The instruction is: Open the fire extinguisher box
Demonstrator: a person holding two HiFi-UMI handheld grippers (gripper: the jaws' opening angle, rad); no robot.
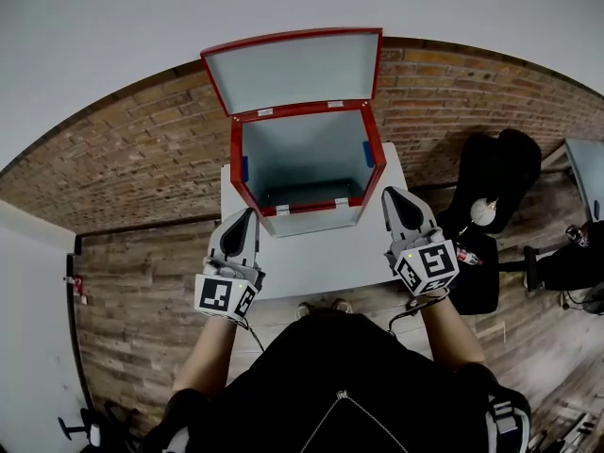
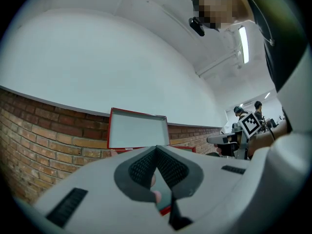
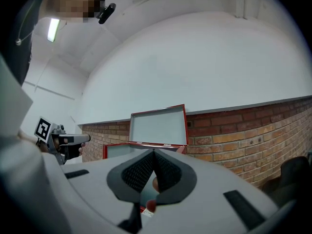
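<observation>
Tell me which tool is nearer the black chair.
The right tool, by the open box's right front corner, on the black chair's side; the left tool sits at the opposite corner.

A white table [image 1: 321,264] bears the red box [image 1: 304,163] — lid raised, standing open.

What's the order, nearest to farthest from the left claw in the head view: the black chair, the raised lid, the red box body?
1. The red box body: right in front of the left claw, slightly to its right.
2. The raised lid: behind and above the body.
3. The black chair: far off on the right side.
</observation>
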